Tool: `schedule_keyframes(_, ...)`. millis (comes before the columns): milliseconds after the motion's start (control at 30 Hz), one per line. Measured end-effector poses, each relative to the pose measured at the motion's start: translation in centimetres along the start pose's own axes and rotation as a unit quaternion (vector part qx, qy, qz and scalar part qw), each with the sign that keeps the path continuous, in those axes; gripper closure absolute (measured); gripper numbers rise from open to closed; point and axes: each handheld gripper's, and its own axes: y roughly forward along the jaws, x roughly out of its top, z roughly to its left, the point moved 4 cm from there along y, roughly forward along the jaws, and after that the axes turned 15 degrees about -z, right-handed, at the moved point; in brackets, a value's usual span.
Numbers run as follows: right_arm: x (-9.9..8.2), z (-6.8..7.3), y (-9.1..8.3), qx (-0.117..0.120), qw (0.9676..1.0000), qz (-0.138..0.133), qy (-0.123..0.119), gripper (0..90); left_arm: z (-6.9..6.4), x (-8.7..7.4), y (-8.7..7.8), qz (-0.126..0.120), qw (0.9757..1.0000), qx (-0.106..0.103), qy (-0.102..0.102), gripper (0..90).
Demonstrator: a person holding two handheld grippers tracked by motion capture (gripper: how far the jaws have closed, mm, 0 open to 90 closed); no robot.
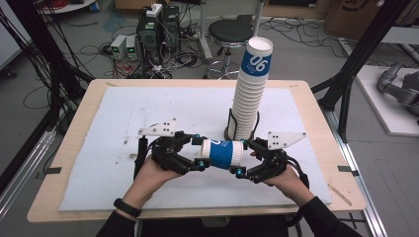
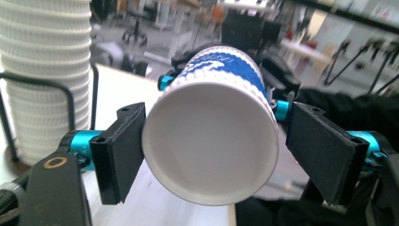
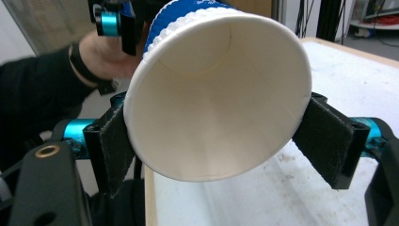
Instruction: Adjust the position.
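A handover is under way: above the counter, the right hand-held gripper clamps the blue-banded paper cup at its rim, the left hand-held gripper has let go of its base, and next the right must carry it to the cup stack.

Even, soft indoor light, faint shadows; backgrounds blur in both gripper views.

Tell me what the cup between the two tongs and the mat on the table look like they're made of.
The cup looks like paper: matte white inside with a glued seam and rolled rim, and a ribbed, embossed blue-and-white outer sleeve. The mat appears to be thin white foam or felt-like sheet, dull and scuffed with dark marks; which one can't be told. It lies on a pale wood-look table.
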Motion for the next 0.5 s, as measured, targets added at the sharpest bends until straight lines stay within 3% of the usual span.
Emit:
schedule_keyframes(133,-0.21,0.07,0.08,0.003,0.9997,0.021,-0.011,19.7,-0.21,-0.19,-0.08,0.055,0.9983,0.002,0.015,21.4)
schedule_keyframes(200,-0.21,0.07,0.06,0.004,0.9994,0.029,-0.016,19.7,-0.20,-0.39,0.01,0.068,0.9975,0.001,0.018,21.4)
schedule_keyframes(333,-0.29,0.06,0.06,0.007,0.9992,0.037,-0.014,19.7,-0.09,-0.69,0.19,0.076,0.9968,-0.002,0.024,25.4)
schedule_keyframes(500,-0.16,0.00,-0.04,0.012,0.9992,0.036,-0.013,16.6,0.14,-0.90,0.12,0.055,0.9980,-0.014,0.028,29.4)
